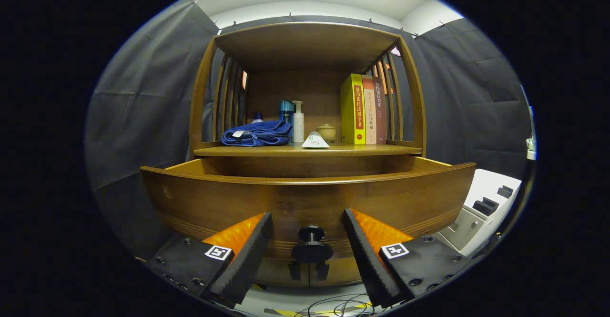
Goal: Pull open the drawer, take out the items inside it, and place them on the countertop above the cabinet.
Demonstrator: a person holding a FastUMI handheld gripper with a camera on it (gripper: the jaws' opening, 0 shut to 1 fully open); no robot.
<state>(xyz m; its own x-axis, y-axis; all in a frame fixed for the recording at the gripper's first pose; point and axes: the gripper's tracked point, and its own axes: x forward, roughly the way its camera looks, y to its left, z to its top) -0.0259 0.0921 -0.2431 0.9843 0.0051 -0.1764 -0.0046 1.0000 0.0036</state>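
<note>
I have the gripper (309,221) low, fingers spread wide on either side of the dark knob (311,248), touching nothing. The drawer (305,198) stands pulled out under the countertop (310,150); its front hides whatever lies inside.

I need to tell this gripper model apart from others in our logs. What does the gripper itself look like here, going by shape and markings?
The gripper has two wedge-shaped fingers that taper forward, their inner faces lined with ribbed, foam-like pads. Each sits on a flat base plate with screw heads, bearing a small square black-and-white fiducial marker. The jaws stand open, either side of the drawer knob.
</note>
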